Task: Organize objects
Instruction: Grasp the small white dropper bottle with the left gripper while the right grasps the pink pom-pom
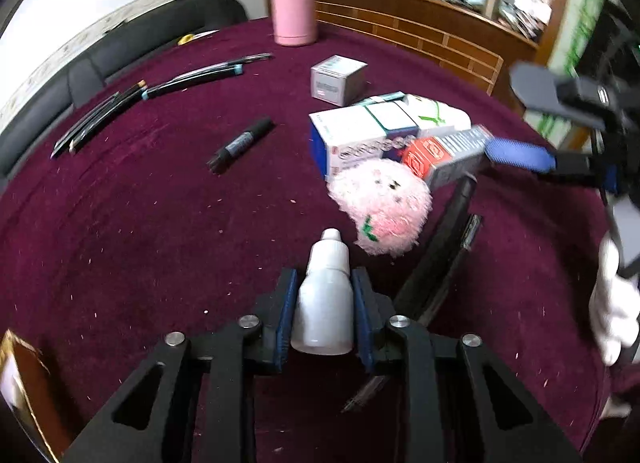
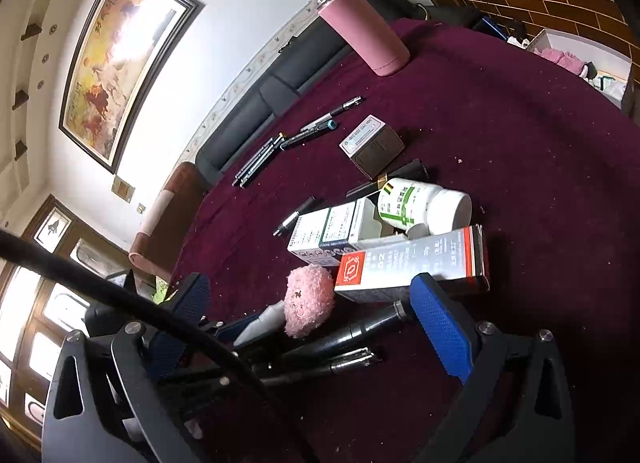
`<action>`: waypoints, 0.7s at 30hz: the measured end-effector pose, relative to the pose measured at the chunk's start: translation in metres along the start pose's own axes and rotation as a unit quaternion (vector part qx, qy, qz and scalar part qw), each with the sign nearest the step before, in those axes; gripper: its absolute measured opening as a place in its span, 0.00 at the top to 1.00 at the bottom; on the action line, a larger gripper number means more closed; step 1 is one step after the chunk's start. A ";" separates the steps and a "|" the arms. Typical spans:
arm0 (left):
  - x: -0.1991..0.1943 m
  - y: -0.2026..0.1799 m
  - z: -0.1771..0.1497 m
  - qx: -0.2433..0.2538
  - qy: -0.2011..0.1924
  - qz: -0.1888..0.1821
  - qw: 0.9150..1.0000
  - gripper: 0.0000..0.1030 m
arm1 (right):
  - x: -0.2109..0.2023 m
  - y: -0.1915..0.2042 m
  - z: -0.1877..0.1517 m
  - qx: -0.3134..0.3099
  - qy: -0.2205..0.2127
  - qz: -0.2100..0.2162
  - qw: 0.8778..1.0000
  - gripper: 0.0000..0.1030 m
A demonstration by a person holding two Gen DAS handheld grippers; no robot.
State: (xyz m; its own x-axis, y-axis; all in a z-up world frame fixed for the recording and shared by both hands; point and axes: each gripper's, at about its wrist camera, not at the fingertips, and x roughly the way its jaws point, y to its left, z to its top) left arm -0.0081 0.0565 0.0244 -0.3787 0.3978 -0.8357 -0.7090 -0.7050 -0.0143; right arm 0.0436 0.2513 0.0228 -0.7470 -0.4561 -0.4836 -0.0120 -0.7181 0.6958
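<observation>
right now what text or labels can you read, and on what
"202", sideways, on the red and white box; its other print is too blurred.
Green-label pill bottle: print too small to read.
White boxes: print too small.
Small cube box: top label blurred.
Marker: label unreadable.
Dropper bottle held in the left gripper: no label visible.

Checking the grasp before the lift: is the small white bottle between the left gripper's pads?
Yes, the small white bottle sits clamped between both blue pads.
</observation>
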 end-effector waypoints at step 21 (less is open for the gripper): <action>-0.143 0.033 -0.100 -0.171 -0.146 -0.025 0.974 0.78 | 0.060 0.065 -0.021 -0.159 0.086 -0.149 0.972 0.26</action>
State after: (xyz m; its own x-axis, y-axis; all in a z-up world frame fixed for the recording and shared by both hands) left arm 0.0820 -0.0821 0.0889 -0.5365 0.5521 -0.6383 -0.5112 -0.8144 -0.2747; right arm 0.0123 0.1658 0.0280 -0.6192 -0.2653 -0.7390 0.0156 -0.9451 0.3263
